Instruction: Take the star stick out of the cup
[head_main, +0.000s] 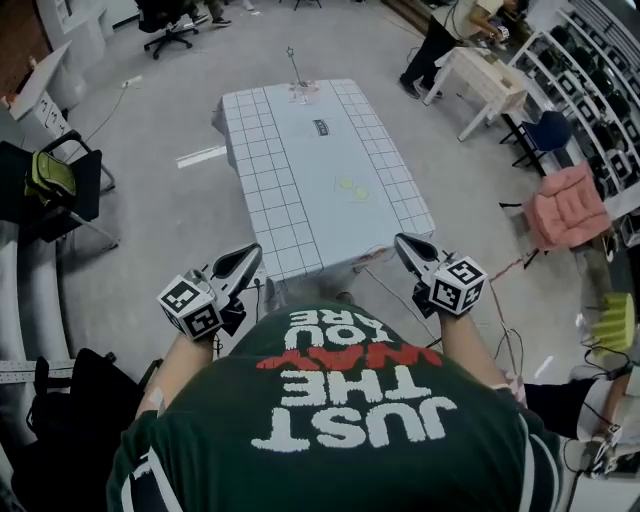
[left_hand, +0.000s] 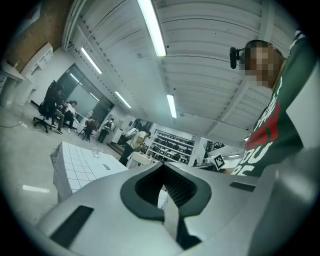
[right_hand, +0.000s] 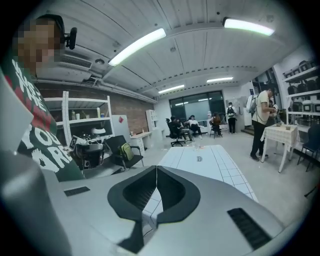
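Note:
A clear cup (head_main: 300, 92) stands at the far end of the white grid-patterned table (head_main: 290, 215), with the thin star stick (head_main: 294, 66) upright in it. In the gripper views the cup is tiny, far off (left_hand: 96, 151) (right_hand: 196, 146). My left gripper (head_main: 251, 253) and right gripper (head_main: 400, 241) hover at the table's near edge, close to my chest, far from the cup. Both are shut, their tips meeting with nothing between them (left_hand: 161, 164) (right_hand: 156, 167).
A small dark item (head_main: 320, 126) and two pale green discs (head_main: 352, 188) lie on the table. A chair with a green bag (head_main: 60, 180) stands at the left, a pink-cushioned chair (head_main: 568, 205) at the right. A person (head_main: 440, 40) works at a white side table (head_main: 485, 80).

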